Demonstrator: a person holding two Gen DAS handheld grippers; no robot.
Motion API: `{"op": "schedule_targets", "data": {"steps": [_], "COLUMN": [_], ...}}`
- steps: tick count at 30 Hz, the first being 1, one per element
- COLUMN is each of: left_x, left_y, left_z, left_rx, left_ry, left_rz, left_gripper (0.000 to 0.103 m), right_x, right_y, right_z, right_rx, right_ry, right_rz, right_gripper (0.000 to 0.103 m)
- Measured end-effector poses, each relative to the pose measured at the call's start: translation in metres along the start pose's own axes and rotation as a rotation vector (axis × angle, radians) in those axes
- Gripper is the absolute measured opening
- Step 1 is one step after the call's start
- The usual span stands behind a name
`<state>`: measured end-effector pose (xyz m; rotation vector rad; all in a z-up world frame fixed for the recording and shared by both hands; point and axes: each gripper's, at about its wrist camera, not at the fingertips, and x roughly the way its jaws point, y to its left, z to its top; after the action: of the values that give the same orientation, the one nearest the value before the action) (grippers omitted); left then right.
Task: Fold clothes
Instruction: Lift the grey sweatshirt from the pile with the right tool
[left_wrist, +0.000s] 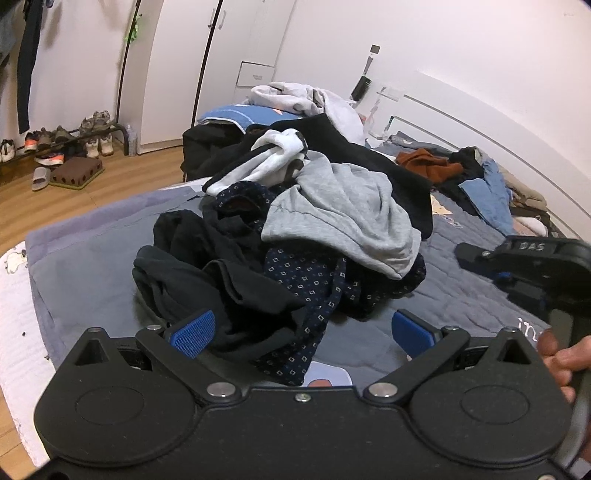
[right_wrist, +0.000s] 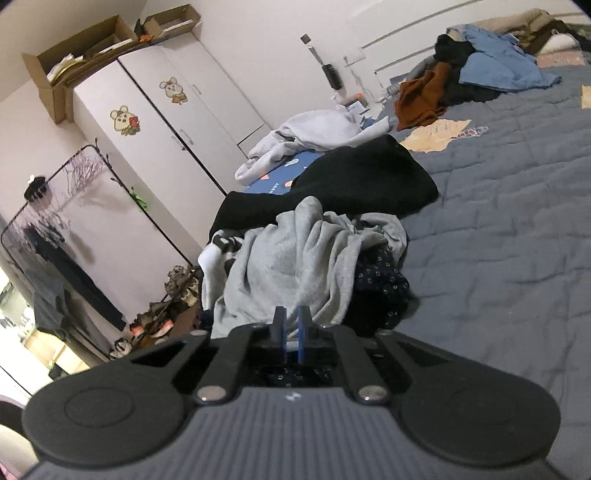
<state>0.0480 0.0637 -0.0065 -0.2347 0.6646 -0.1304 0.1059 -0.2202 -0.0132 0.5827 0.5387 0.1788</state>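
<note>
A heap of clothes lies on the bed: a grey garment (left_wrist: 347, 218) on top, a navy patterned garment (left_wrist: 310, 280) and a black garment (left_wrist: 207, 280) under it. My left gripper (left_wrist: 301, 332) is open, its blue pads on either side of the navy and black cloth at the heap's near edge. My right gripper (right_wrist: 290, 325) has its jaws nearly together on the hem of the grey garment (right_wrist: 291, 258); it also shows at the right of the left wrist view (left_wrist: 517, 258).
The grey quilted bed cover (right_wrist: 498, 240) spreads to the right. A second pile with blue and brown clothes (right_wrist: 480, 70) lies at the far end. A black garment (right_wrist: 351, 181), white wardrobes (right_wrist: 166, 140), a clothes rack and a shoe rack (left_wrist: 55, 144) stand beyond.
</note>
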Motion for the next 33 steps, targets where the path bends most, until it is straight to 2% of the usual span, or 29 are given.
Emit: {"op": "schedule_targets", "data": {"steps": [2,4,5,6,11,17,20,22,23,24,27,33], "left_x": [0.001,0.003,0.003,0.004,0.007,0.01,0.01,0.011,0.012,0.012,0.012,0.013], "left_y": [0.001,0.002,0.003,0.004,0.006,0.008,0.009,0.009,0.008,0.008,0.008,0.008], "left_z": [0.0,0.001,0.001,0.002,0.003,0.004,0.004,0.004,0.004,0.004,0.004,0.003], "left_rx": [0.002,-0.005,-0.013,-0.02,-0.029,-0.031,-0.033,-0.035,-0.035,-0.035,-0.031,-0.031], "left_ry": [0.0,0.004,0.007,0.011,0.018,0.027,0.029,0.029,0.03,0.031,0.033,0.034], "left_rz": [0.001,0.003,0.0,-0.002,-0.007,-0.008,-0.008,-0.007,-0.007,-0.007,-0.004,-0.005], "left_gripper": [0.103,0.103,0.103,0.103,0.103,0.103,0.103,0.103,0.103,0.103,0.103,0.103], "right_x": [0.008,0.016,0.021,0.025,0.05,0.083,0.095,0.101,0.104,0.106,0.105,0.089], "right_y": [0.001,0.001,0.001,0.001,0.001,0.0,-0.002,-0.003,-0.004,-0.005,-0.007,-0.003], "right_z": [-0.001,-0.002,-0.002,-0.002,0.003,0.005,0.001,-0.002,-0.004,-0.004,-0.004,-0.002], "right_rx": [-0.008,-0.003,0.003,0.002,0.0,0.014,0.019,0.022,0.023,0.024,0.049,0.079], "right_ry": [0.018,0.031,0.028,0.025,0.023,0.063,0.094,0.119,0.135,0.147,0.136,0.078], "right_rz": [-0.001,0.001,0.002,-0.001,-0.005,-0.021,-0.027,-0.036,-0.045,-0.053,-0.051,-0.043], "right_gripper": [0.018,0.033,0.044,0.049,0.054,0.054,0.051,0.037,0.021,0.016,0.01,0.008]}}
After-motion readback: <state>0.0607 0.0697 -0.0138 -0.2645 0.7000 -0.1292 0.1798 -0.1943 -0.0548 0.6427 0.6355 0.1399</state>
